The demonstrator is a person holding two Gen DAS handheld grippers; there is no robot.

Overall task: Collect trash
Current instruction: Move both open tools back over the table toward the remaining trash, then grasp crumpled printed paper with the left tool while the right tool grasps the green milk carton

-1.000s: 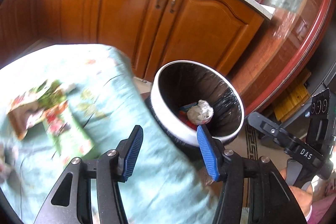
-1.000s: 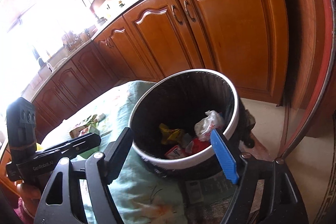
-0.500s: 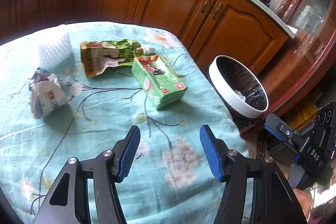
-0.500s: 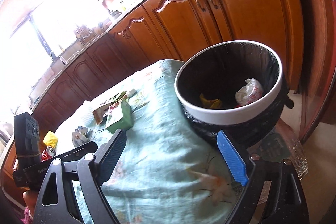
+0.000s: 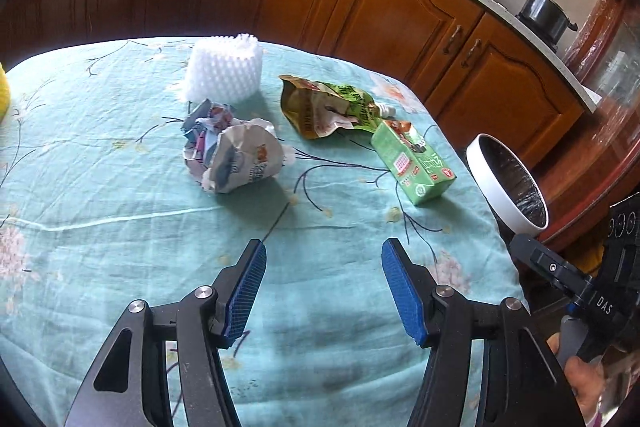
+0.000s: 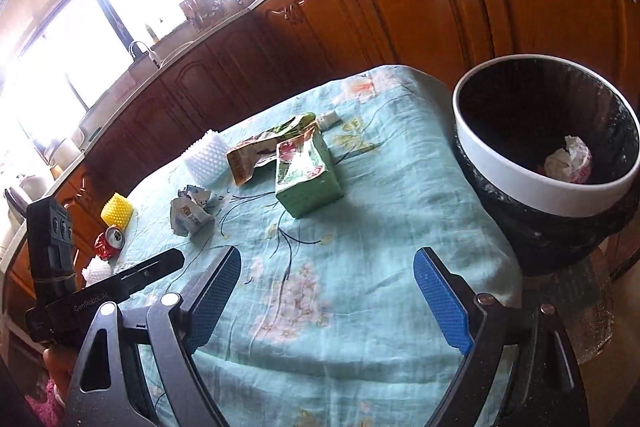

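Both views have swung off the bin (image 6: 548, 195) and back onto the surface (image 5: 120, 187); a second ago each camera looked straight down into the bin. My read: a drop cycle is over and the next pickup is starting.

Left tool (image 5: 322, 291): jaws about half open, have just been opening, nothing between them, over bare cloth near the front edge. Right tool (image 6: 326, 301): jaws wide, opened further within the last second, also empty.

Bin sits just off the surface's right edge, below cloth level. At least one white crumpled wad (image 6: 570, 159) is inside with something red under it; the rest of the contents are hidden by the rim.

Trash left on the surface, counted:
- green carton (image 5: 414, 163): 1, near the right edge, closest to the bin
- flattened pouch (image 5: 332, 107): 1, just behind the carton, touching it
- crumpled paper ball (image 5: 232, 151): 1, mid-surface
- white foam sleeve (image 5: 224, 71): 1, near the far edge
- yellow foam sleeve (image 6: 117, 213): 1, towards the left edge
- red can (image 6: 110, 241): 1, beside the yellow one
- small white wad (image 6: 96, 271): 1, by the can, partly hidden

Seven pieces outstanding, so the task is partway. The paper ball is the left tool's likeliest next target, the carton the right's.
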